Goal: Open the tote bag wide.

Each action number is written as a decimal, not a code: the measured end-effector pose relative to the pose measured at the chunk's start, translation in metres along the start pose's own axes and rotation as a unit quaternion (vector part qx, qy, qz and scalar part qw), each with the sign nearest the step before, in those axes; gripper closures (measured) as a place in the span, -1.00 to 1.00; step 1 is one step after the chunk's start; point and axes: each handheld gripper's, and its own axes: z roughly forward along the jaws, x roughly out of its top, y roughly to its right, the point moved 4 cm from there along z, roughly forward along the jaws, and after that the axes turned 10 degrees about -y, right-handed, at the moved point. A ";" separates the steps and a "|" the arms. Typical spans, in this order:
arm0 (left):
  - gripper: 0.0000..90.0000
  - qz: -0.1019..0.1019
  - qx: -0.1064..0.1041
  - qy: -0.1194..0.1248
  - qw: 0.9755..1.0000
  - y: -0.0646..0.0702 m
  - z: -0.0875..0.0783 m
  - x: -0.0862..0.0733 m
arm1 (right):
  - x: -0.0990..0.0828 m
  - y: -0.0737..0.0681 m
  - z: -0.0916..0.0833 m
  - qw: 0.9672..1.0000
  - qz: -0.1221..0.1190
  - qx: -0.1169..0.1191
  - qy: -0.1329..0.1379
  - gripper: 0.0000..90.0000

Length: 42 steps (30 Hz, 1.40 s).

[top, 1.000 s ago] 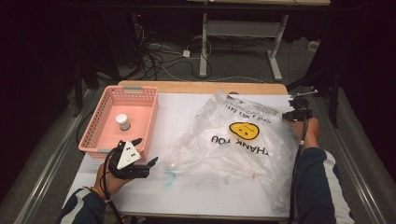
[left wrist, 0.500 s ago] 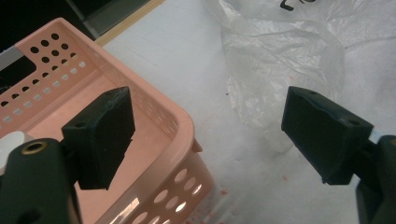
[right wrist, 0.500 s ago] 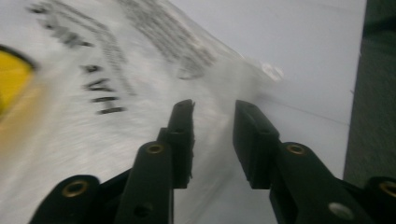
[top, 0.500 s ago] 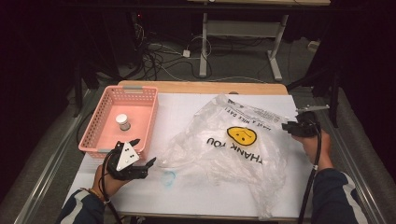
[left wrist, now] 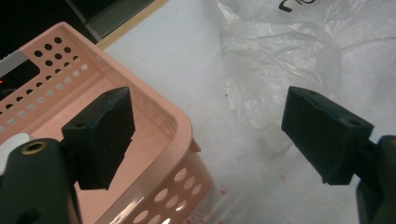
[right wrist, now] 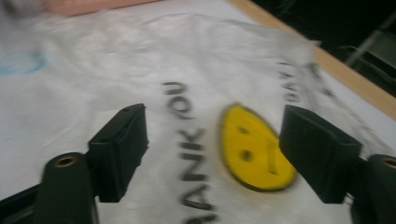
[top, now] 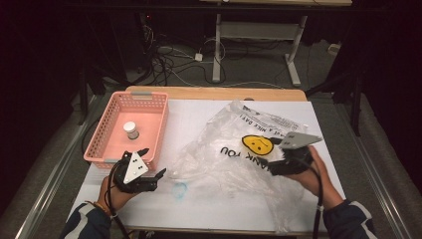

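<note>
At the near edge of the table the left gripper [top: 149,167] hovers just beside the near right corner of the pink basket [top: 99,137] — jaws spread, nothing between them. To the right, the right gripper [top: 271,163] hangs over the clear plastic bag [top: 234,149], its jaws having just been opening, now wide and empty above the yellow face print [right wrist: 254,149]. Farther off, a small white jar [top: 131,130] stands inside the basket.
</note>
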 end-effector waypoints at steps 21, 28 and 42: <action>-0.62 -0.002 -0.001 0.003 1.000 -0.002 -0.003 -0.002 | 0.017 -0.069 0.101 0.981 -0.124 0.023 -0.149 0.32; -0.62 -0.005 0.001 0.004 1.000 -0.005 -0.003 -0.002 | 0.026 -0.056 0.102 0.988 -0.093 0.019 -0.124 0.86; -0.62 -0.014 0.007 0.005 1.000 -0.011 -0.005 -0.002 | 0.057 -0.023 0.082 0.997 -0.043 -0.043 -0.048 1.00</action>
